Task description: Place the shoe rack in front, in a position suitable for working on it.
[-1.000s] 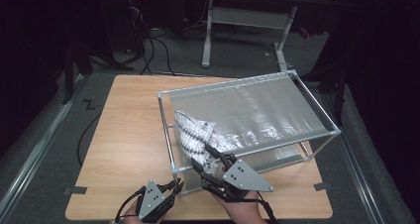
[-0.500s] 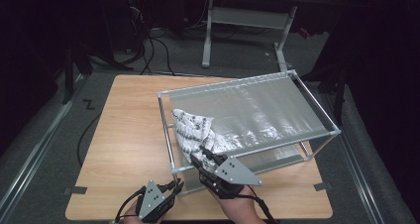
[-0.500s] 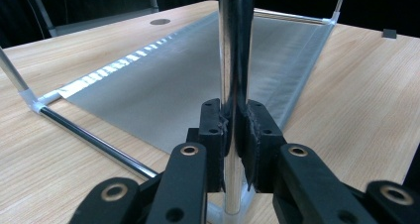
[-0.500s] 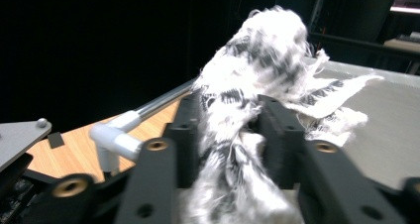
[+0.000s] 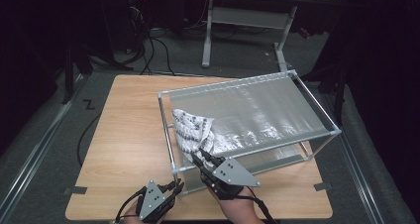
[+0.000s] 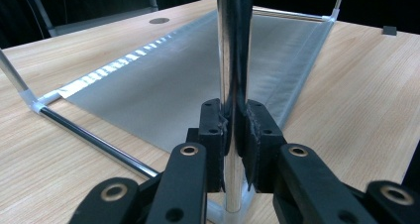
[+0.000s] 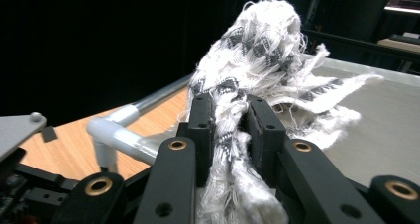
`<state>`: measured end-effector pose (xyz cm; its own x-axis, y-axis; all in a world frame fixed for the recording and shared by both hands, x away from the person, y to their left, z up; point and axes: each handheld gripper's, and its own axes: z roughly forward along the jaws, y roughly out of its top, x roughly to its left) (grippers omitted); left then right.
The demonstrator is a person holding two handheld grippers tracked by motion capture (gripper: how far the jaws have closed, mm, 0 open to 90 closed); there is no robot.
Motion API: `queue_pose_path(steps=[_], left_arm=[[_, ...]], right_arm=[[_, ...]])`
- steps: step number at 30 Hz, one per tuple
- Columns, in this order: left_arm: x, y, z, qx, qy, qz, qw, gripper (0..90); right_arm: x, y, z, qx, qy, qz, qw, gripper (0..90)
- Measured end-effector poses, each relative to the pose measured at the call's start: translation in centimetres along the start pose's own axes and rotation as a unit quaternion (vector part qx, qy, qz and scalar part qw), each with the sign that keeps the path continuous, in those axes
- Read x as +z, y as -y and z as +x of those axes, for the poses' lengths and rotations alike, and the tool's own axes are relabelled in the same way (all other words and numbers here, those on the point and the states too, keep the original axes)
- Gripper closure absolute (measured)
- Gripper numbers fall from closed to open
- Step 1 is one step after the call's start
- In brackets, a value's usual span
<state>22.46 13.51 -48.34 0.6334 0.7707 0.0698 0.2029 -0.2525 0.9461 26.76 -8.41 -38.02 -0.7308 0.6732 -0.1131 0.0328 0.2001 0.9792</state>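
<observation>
A white cloth with black pattern (image 5: 192, 129) lies bunched on the left end of a grey mesh sheet (image 5: 257, 107) stretched over a metal tube frame (image 5: 166, 127). My right gripper (image 5: 199, 157) reaches in from the near side. Its jaws have just been closing, and they are now shut on a fold of the cloth (image 7: 262, 45), which bulges up between and above the right gripper's pads (image 7: 230, 122). My left gripper (image 5: 178, 185) is at the frame's near left corner, and in its own view the left gripper (image 6: 233, 130) is shut on the shiny upright post (image 6: 233, 50).
The frame stands on a wooden table (image 5: 129, 135), taking up its right half. Black tape marks sit near the front corners (image 5: 75, 190). Beyond the table's far edge are floor cables (image 5: 148, 50) and a white table leg (image 5: 208, 35).
The right jaws have closed on the cloth's near fold, and the right hand has shifted slightly left. The left gripper has stayed on the post.
</observation>
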Motion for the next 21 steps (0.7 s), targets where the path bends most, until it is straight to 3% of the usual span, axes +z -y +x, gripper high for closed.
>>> queue_pose_path(steps=[12,13,21], left_arm=[[0.0,0.0,0.0,0.002,-0.001,-0.001,1.0,79.7],[0.0,0.0,0.0,0.002,-0.001,-0.002,1.0,79.7],[0.0,0.0,0.0,0.003,-0.002,-0.002,1.0,79.7]], right_arm=[[-1.8,0.7,-3.6,-0.002,0.052,0.005,0.9986,76.1],[-2.4,1.0,-4.7,-0.003,0.068,0.006,0.9977,76.2],[-4.5,1.9,-8.7,0.012,0.119,0.006,0.9928,76.8]])
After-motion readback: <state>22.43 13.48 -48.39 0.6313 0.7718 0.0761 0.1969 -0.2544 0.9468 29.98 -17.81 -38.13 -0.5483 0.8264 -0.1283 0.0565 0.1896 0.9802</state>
